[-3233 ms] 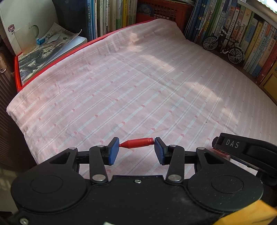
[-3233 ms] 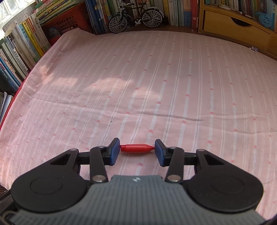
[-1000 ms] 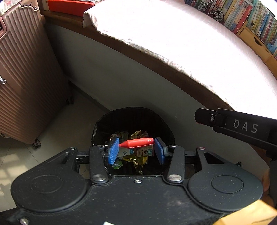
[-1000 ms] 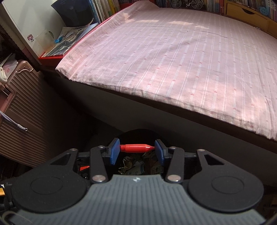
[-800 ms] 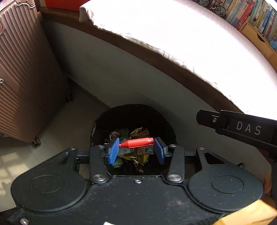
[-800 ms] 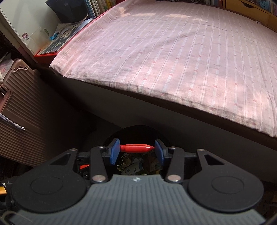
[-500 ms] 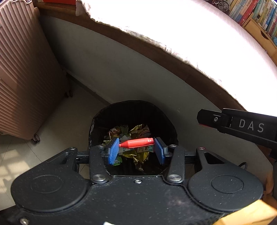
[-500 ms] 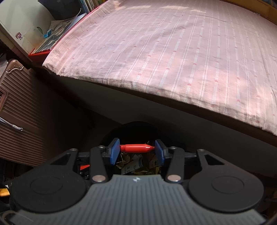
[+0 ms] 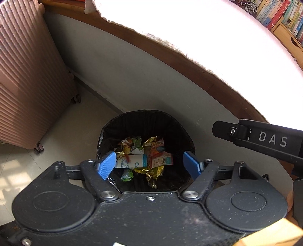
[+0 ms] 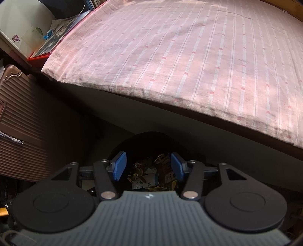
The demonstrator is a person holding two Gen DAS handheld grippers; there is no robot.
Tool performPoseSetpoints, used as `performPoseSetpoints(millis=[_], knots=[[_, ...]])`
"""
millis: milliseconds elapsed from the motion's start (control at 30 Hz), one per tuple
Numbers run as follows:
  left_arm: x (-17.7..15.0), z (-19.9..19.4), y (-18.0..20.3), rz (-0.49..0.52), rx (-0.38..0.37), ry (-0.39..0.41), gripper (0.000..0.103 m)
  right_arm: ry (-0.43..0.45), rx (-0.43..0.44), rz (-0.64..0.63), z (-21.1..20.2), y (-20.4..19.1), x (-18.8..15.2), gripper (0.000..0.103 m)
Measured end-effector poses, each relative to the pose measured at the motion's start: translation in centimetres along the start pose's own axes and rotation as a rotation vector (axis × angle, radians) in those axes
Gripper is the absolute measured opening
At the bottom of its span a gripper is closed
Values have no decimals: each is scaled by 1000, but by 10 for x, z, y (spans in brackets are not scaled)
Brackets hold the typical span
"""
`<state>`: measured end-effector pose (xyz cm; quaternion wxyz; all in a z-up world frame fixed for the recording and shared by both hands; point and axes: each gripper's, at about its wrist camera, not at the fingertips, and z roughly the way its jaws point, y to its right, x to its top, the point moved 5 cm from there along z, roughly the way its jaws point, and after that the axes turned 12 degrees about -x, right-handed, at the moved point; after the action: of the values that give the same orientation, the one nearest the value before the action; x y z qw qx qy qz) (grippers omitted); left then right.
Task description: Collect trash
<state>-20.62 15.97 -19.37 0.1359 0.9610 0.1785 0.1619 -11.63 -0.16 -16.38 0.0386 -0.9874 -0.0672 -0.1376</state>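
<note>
Both grippers hung over a black-lined trash bin (image 9: 146,121) that stood on the floor against the side of the bed. The left gripper (image 9: 150,164) pointed steeply down at the bin, its blue pads (image 9: 107,165) far apart and opening wider, with nothing pinched between them. Below the gap lay crumpled gold foil wrappers (image 9: 153,171), a white tube with blue print (image 9: 130,161) and a small red streak (image 9: 128,158) blurred across that tube; what the streak was could not be told. The right gripper (image 10: 148,167) was likewise spreading its jaws over the same bin (image 10: 151,140), empty between its pads (image 10: 119,166), with the tube (image 10: 146,180) and wrappers dim beneath it. From the left wrist view, the black body of the other gripper, lettered DAS (image 9: 265,141), reached in from the right edge. A ribbed pink suitcase (image 9: 24,75) stood on wheels left of the bin. Across the bed stretched a pink striped sheet (image 10: 189,56), with books (image 9: 280,13) shelved beyond it.
</note>
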Motion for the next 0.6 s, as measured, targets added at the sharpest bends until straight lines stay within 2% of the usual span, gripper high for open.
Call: performPoseSetpoints(millis=[333,600], knots=[[3,9,0,-5,7,-43,84,-1,-14,9,2,4,2,72],[1,10,-1,-12,-22,-36,88,-1,-22,9,3,4,1,75]])
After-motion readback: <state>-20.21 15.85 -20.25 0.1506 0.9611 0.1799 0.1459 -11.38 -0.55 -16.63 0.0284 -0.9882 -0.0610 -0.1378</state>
